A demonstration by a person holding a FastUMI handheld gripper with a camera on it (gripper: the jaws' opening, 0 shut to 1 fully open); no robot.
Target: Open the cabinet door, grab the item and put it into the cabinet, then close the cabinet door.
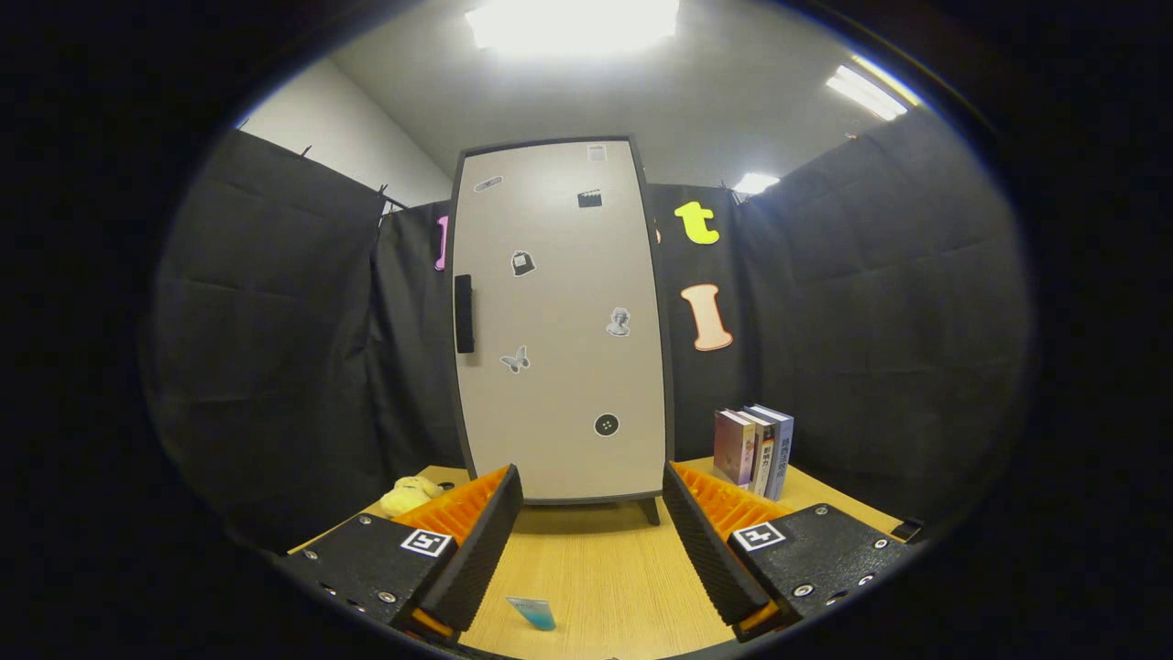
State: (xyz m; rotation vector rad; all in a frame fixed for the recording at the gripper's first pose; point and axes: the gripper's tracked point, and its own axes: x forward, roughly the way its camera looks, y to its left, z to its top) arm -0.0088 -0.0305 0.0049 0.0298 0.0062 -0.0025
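Black cloth walls enclose the booth on three sides, under a pale ceiling with bright light panels.

Table (596, 568): light wood-grain top, carrying everything listed below.

Cabinet (561, 321): tall, upright at the far middle of the table, straight ahead of the gripper and beyond its fingers. Pale grey door (550, 394) in a dark frame, shut flush. Short dark feet show under the lower edge.

Gripper (592, 500): held low over the near table, pointing at the cabinet. Fingers spread wide apart, nothing between them but bare tabletop; they touch nothing.

Books (755, 447): a small upright row, right of the cabinet and beyond the right finger, spines toward the viewer.

Plush toy (408, 495): yellow, soft, lying on the table left of the cabinet, partly hidden behind the left finger.

Door handle (465, 313): dark vertical bar on the door's left edge, about mid-height.

Small item (533, 612): flat, teal and white, lying on the near table between the finger bases, closer to the left one. Kind cannot be told.

Stickers (516, 359): several small ones scattered over the door, among them a butterfly shape and a round dark one low on the right.
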